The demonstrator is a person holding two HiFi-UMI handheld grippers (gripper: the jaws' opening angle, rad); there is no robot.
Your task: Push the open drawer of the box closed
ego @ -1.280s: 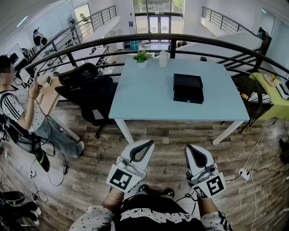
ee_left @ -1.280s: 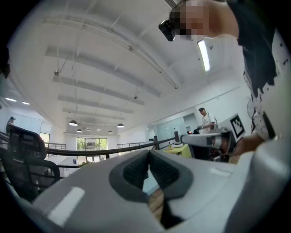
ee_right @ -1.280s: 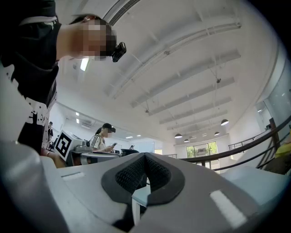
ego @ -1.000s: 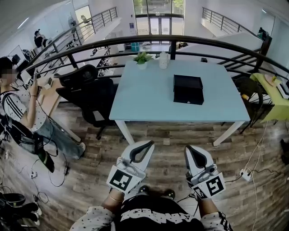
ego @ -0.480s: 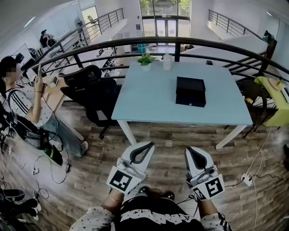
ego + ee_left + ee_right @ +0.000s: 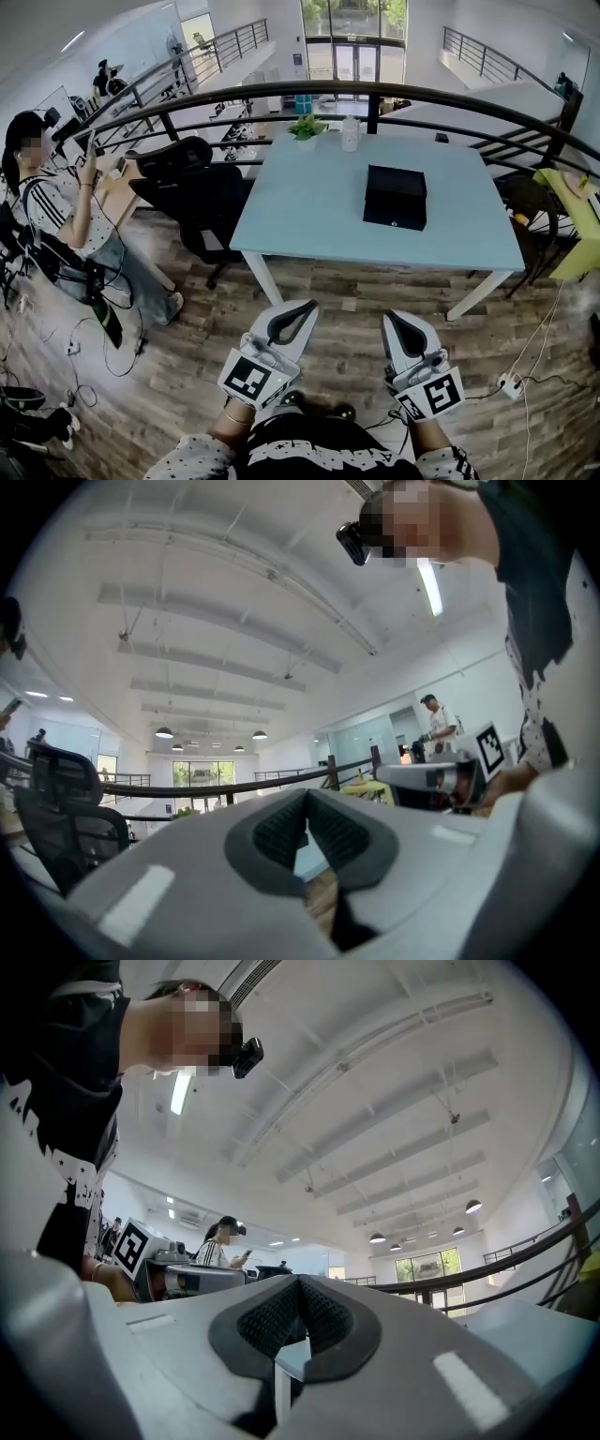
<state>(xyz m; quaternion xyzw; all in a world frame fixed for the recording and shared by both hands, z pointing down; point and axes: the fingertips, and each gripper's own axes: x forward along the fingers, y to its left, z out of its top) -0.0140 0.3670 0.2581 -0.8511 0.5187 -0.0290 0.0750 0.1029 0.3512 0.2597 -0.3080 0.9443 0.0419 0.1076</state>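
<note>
Head view showing the black box [image 6: 395, 197] sitting on the light blue table [image 6: 300, 216], right of centre. Drawer front [image 6: 394, 217] facing the person, carrying a small pale knob; cannot tell from here how far out it is standing.

Left gripper [image 6: 312, 306] and right gripper [image 6: 387, 321] hovering low over the wooden floor [image 6: 347, 281], close to the person's body, both pointing toward the table and well apart from it. Neither touching the box. Marker cubes facing up at the near ends.

Left gripper view showing the jaws meeting at the tips, pads pressed together, gripping nothing; only a small gap opening behind the tips. Right gripper view showing the same: tips together, holding nothing.

Also sitting on the table, at the far edge: potted plant [image 6: 307, 127] and a pale bottle [image 6: 352, 133] just beside it. Dark railing [image 6: 450, 97] curving behind the table. Black office chair [image 6: 202, 202] standing at the table's left side. Seated person [image 6: 61, 202] at far left, holding a phone up, well apart from the table. Power strip [image 6: 511, 386] lying on the floor at right
</note>
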